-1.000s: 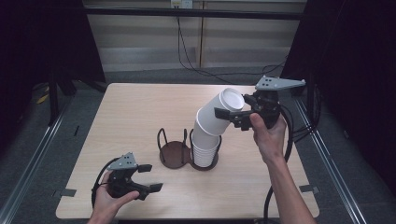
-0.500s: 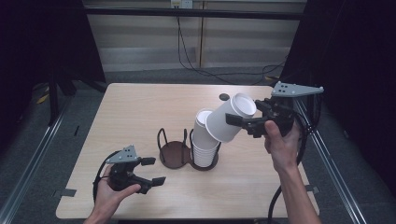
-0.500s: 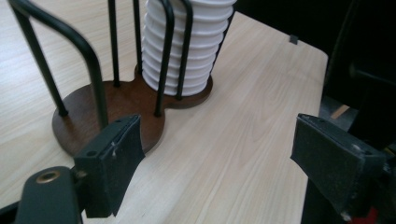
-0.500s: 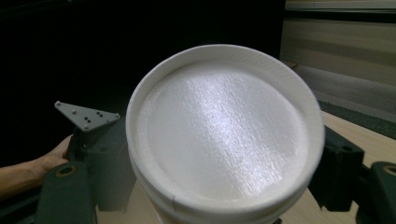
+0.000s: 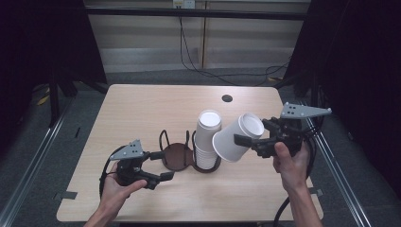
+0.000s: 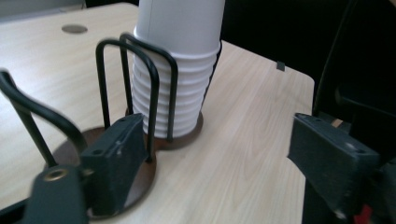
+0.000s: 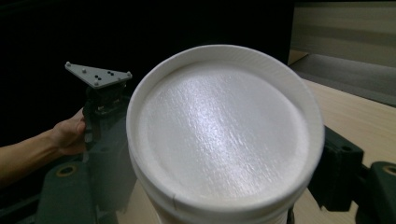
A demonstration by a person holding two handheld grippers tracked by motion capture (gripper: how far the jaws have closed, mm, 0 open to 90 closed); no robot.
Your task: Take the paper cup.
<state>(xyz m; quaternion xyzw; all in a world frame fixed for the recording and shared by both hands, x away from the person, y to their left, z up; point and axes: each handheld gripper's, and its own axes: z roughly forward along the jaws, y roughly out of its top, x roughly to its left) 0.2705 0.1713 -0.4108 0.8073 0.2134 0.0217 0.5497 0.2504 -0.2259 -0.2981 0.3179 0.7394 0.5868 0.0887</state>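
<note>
Fingers come first: the right gripper point(image 5: 257, 137) is clenched on a white foam cup point(image 5: 237, 137), its jaws pressing the cup's sides near the base, so the cup hangs tilted in the air above the table, base toward the person's right hand point(image 5: 289, 163) and mouth aimed down-left at the stack. In the right gripper view the cup's round bottom point(image 7: 224, 135) sits between the two dark jaws. The left gripper point(image 5: 161, 165) has just been closing its jaws; in the left gripper view the two black pads point(image 6: 116, 154) stand apart with nothing gripped, one of them just beside a black wire loop of the cup holder point(image 6: 154, 84), though whether it touches the wire I cannot tell. That holder point(image 5: 178, 153) is a dark double-ring stand with brown discs; its right ring carries a stack of white cups point(image 5: 207, 139), upright, and its left ring has only the bare disc. The held cup is just beside the top of the stack, apart from it. The table point(image 5: 142, 109) is pale wood with a small dark round hole point(image 5: 227, 98) near its far edge. Beyond it runs a pale wall with cables point(image 5: 189, 52) hanging down, and dark curtains close both sides.
</note>
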